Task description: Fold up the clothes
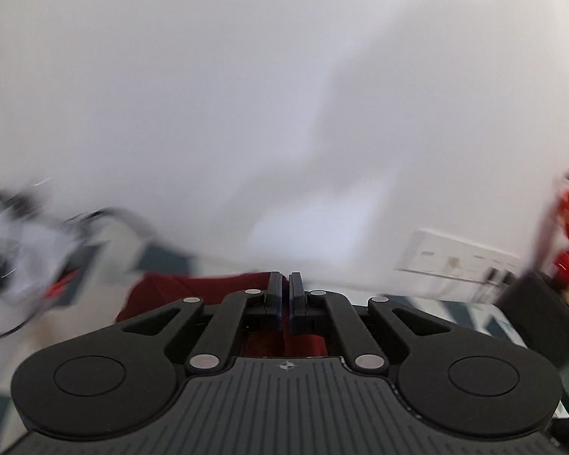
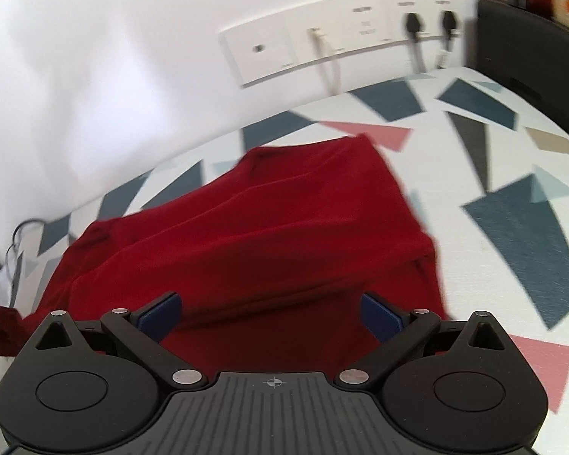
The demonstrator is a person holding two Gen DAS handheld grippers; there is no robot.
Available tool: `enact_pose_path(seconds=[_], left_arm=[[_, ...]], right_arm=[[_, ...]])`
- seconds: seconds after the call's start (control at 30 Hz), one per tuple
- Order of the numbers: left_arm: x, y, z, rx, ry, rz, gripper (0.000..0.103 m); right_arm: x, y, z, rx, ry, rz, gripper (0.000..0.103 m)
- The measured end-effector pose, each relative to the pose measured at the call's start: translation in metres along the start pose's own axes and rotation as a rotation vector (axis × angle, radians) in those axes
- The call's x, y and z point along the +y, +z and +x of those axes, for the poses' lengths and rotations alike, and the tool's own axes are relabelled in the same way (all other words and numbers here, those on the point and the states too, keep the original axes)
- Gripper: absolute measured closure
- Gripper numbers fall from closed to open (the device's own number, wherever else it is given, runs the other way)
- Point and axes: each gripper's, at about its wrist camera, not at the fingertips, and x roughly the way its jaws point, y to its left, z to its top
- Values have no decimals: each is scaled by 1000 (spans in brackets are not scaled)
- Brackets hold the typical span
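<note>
On my left camera the view is smeared with blur, mostly white wall (image 1: 246, 94). The left claw (image 1: 284, 295) is clenched, its two fingers pressed together; red cloth (image 1: 163, 288) shows just behind and under them, but I cannot tell whether any of it is pinched between them. A white socket panel (image 1: 455, 254) sits on the wall to the right.

On my right camera the right claw (image 2: 272, 314) is released, blue pads (image 2: 163, 313) spread wide over the near edge of the red cloth (image 2: 265, 220). The cloth lies rumpled, partly folded over itself, on the counter (image 2: 493, 151), which wears a white cover with blue, pink and grey shapes. Plugs (image 2: 413, 24) sit in the wall sockets beyond.
</note>
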Motion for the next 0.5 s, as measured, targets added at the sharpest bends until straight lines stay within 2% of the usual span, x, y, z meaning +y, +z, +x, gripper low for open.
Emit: enact_pose_path(seconds=[0.13,0.17,0.27,0.33,0.37,0.43,0.5], left_arm=[[-72,-30,60,135,-177,38,98],[-88,-43,78,185,-183,77,98],[-125,-78,128,349,-159,195,85],[-137,-92,142,417,-134,238,64],[-139,-94,141,417,-128,245,59],[-134,-89,130,365,-125,237,29],[-122,-77,115,314,-118,230,25]], right_arm=[[-29,2,-6,-11,-25,79,4],[-35,1,-7,-13,-35,87,4],[-51,-1,-11,-18,-66,111,4],[-63,-3,-14,-22,-87,127,4],[-68,-4,-15,-24,-97,135,4],[-71,-5,-16,-33,-107,120,4],[-71,-6,-17,-41,-115,100,4]])
